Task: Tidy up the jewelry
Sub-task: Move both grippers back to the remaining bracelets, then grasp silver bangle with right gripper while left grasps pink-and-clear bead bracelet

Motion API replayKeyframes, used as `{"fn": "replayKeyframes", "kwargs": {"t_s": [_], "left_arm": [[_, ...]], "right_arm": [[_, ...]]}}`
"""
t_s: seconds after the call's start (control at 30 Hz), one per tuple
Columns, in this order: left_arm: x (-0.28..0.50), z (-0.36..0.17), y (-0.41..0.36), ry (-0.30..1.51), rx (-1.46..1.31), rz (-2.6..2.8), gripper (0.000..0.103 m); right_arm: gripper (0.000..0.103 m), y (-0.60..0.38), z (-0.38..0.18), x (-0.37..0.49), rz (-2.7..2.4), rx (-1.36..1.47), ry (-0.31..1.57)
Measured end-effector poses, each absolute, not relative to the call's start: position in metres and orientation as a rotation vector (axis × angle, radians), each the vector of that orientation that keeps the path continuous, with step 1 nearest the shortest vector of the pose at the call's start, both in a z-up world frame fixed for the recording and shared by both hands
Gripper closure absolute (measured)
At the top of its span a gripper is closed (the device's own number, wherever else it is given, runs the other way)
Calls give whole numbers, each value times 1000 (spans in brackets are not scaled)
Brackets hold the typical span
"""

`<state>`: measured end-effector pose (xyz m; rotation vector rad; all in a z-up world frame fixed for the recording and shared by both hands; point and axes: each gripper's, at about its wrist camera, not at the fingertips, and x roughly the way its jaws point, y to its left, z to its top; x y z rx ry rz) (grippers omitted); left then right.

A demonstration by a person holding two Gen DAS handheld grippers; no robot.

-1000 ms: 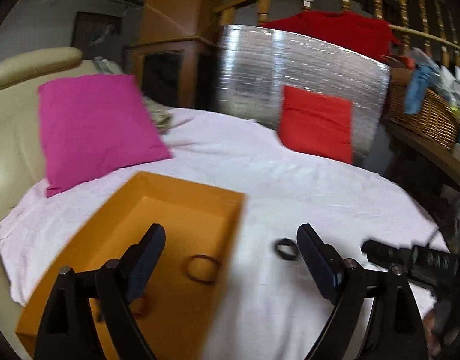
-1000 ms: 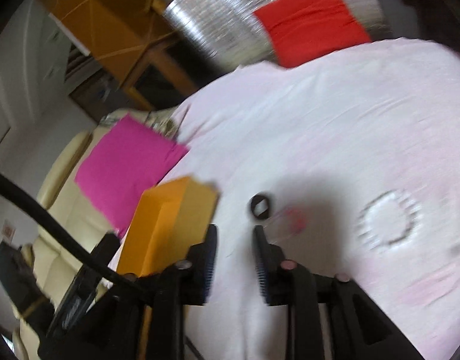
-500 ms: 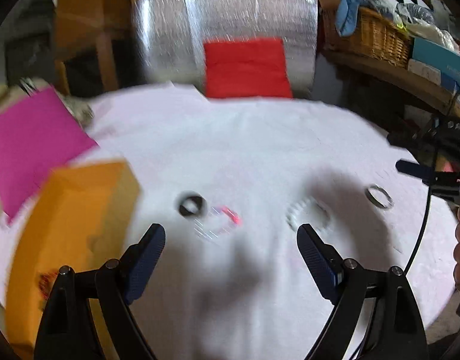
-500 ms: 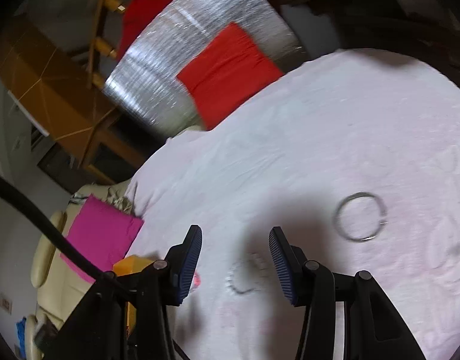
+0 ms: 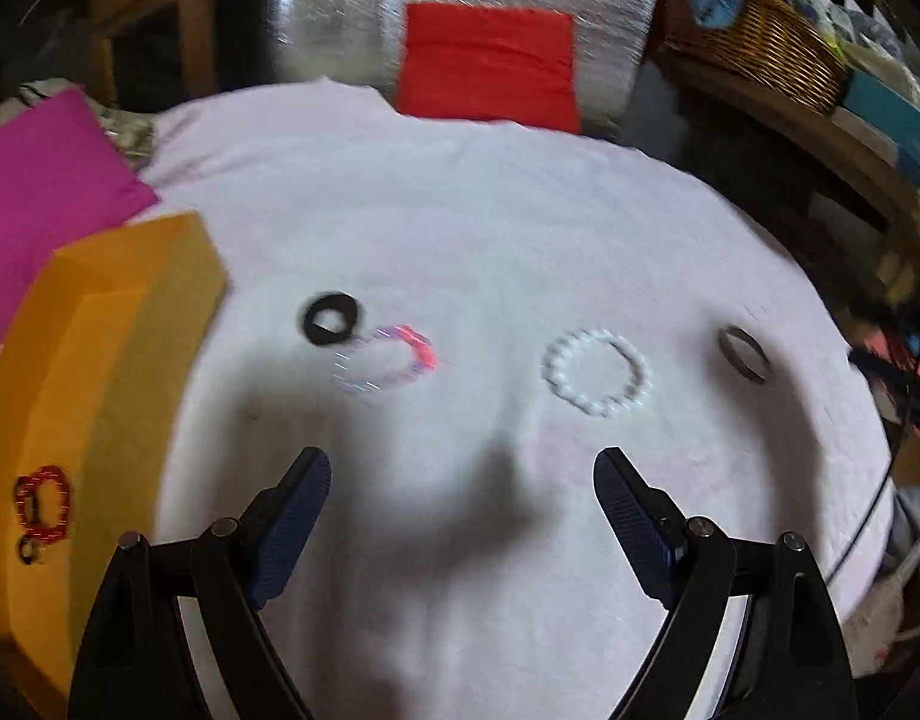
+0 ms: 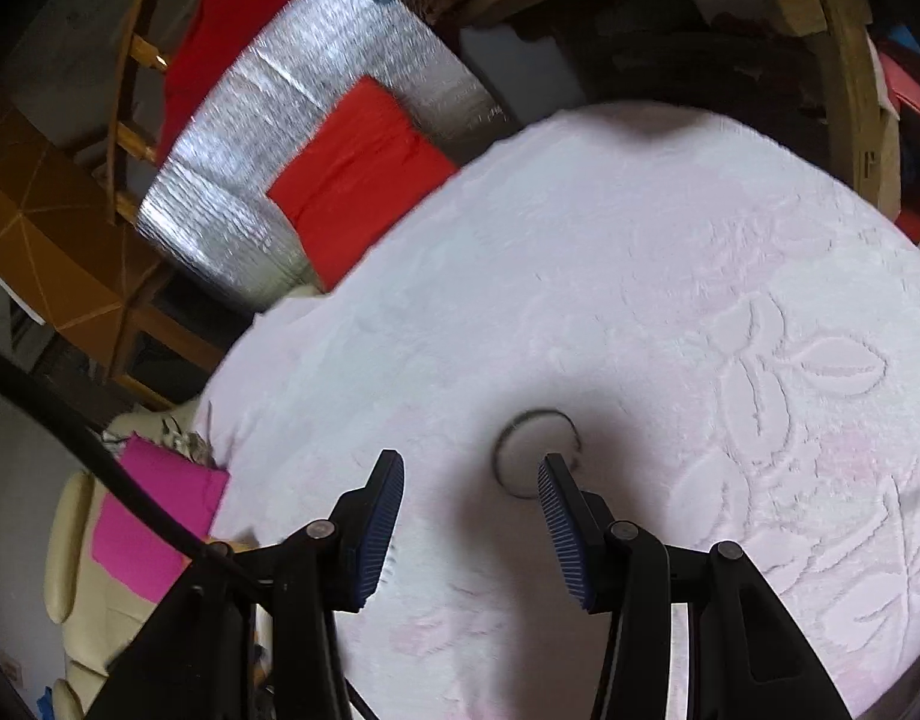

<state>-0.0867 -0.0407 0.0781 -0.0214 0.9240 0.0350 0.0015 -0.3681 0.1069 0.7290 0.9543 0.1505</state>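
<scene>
A round desk (image 5: 520, 228) draped in pale pink embossed cloth fills both views. An open orange cardboard box (image 5: 99, 360) sits left of the left gripper's fingers (image 5: 291, 516), holding a red beaded bracelet (image 5: 42, 501). The left gripper (image 5: 463, 474) is spread wide, grasping nothing. Ahead of it lie a white pearl bracelet (image 5: 596, 373), a translucent pink bracelet (image 5: 387, 357), a black ring (image 5: 330, 319) and a grey metal bangle (image 5: 743, 354). The right gripper (image 6: 472, 474), released and empty, hovers with the bangle just beyond its right finger. The bangle looks light, stiff and slippery; pinching across its rim seems best.
</scene>
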Motion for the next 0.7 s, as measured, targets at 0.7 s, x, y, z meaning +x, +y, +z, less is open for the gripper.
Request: {"fn": "replayKeyframes", "kwargs": {"t_s": [0.7], "left_arm": [[-29,42,9,1035,-52,229,13]], "right_arm": [[30,-333,42,45,23,476,1144]]}}
